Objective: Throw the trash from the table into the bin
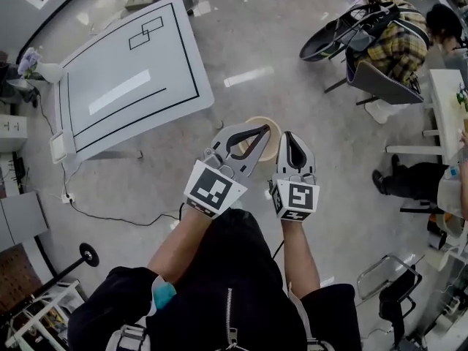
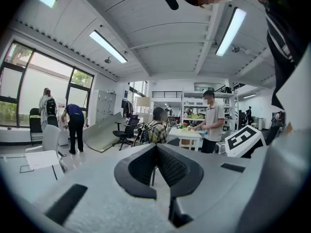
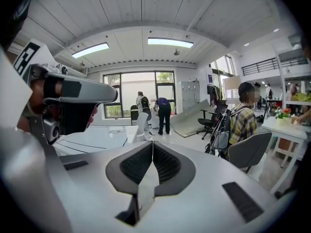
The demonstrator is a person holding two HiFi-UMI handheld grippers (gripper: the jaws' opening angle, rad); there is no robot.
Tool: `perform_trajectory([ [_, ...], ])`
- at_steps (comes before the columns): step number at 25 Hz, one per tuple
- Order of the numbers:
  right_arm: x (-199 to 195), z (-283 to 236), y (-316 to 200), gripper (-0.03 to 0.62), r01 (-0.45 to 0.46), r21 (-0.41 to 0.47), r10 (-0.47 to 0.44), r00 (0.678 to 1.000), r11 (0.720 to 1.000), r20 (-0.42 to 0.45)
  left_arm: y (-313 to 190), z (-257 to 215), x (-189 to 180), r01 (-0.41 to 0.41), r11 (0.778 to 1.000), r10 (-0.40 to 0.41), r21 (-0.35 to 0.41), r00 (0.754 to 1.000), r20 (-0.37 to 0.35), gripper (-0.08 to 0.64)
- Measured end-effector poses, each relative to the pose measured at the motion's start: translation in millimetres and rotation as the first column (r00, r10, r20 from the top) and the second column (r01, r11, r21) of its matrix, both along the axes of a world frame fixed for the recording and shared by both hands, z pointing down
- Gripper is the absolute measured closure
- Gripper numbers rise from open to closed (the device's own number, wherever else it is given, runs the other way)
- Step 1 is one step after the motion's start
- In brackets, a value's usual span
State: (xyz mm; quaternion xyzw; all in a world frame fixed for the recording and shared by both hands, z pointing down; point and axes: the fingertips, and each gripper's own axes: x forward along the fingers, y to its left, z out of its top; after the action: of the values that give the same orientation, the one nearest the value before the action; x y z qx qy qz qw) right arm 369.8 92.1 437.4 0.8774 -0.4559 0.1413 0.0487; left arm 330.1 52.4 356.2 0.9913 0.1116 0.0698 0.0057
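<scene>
A glossy pale grey floor (image 1: 292, 108) is noted. In the white wall (image 3: 187, 74), tall dark-framed windows (image 3: 131, 86) are set; long ceiling strip lights (image 2: 108, 46) are lit.

What may be the bin (image 1: 273, 143) shows only partly, contents unseen.

White line-marked table (image 1: 131, 86) and tan bin (image 1: 270, 148) on glossy floor (image 1: 292, 64)
</scene>
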Motion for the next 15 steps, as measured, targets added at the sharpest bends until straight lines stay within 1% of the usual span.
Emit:
perform_trajectory([
  [4,-37,-33,15,0.580,0.039,0.040,-0.038,0.999,0.998,-0.018,17,-14,-37,0.041,0.999,-0.041,0.003,0.999,-0.001,0.555],
  [8,-75,-49,31,0.580,0.073,0.060,-0.075,0.997,0.996,0.028,32,-32,-71,0.086,0.996,-0.086,0.031,0.996,-0.012,0.555],
  [12,-103,-64,40,0.581,0.084,0.107,-0.087,0.996,0.991,0.025,39,-40,-98,0.116,0.993,-0.116,0.029,0.993,-0.006,0.555],
  [15,-122,-71,42,0.583,0.106,0.120,-0.110,0.994,0.987,0.029,39,-43,-116,0.130,0.991,-0.130,0.041,0.991,-0.003,0.555],
])
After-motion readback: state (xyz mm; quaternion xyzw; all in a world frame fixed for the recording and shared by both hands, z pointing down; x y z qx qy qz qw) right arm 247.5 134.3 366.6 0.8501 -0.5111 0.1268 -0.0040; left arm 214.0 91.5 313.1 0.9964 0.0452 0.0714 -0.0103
